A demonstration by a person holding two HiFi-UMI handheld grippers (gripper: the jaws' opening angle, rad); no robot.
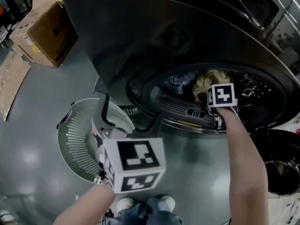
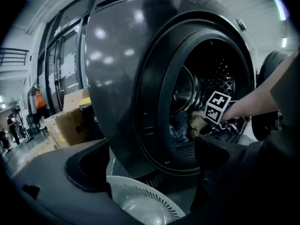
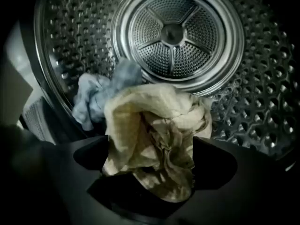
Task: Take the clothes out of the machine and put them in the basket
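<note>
The machine's round opening [image 1: 180, 108] is open. In its steel drum [image 3: 253, 93] lie a cream cloth [image 3: 150, 130] and, behind it to the left, a pale blue cloth [image 3: 101, 95]. My right gripper [image 3: 151, 158] reaches into the opening [image 2: 154, 102], open, its jaws on either side of the bunched cream cloth [image 1: 211, 78]. My left gripper [image 2: 153, 158] is open with nothing in it, held low in front of the machine, over the white slatted basket [image 1: 79, 139]. The basket [image 2: 140, 205] stands on the floor, left of the opening, and nothing shows inside it.
A cardboard box [image 1: 44, 34] stands on the grey floor at the far left, with flattened cardboard [image 1: 11, 78] beside it. The machine's dark round door [image 1: 281, 172] hangs open at the right. The person's shoes [image 1: 145, 204] are just below the left gripper.
</note>
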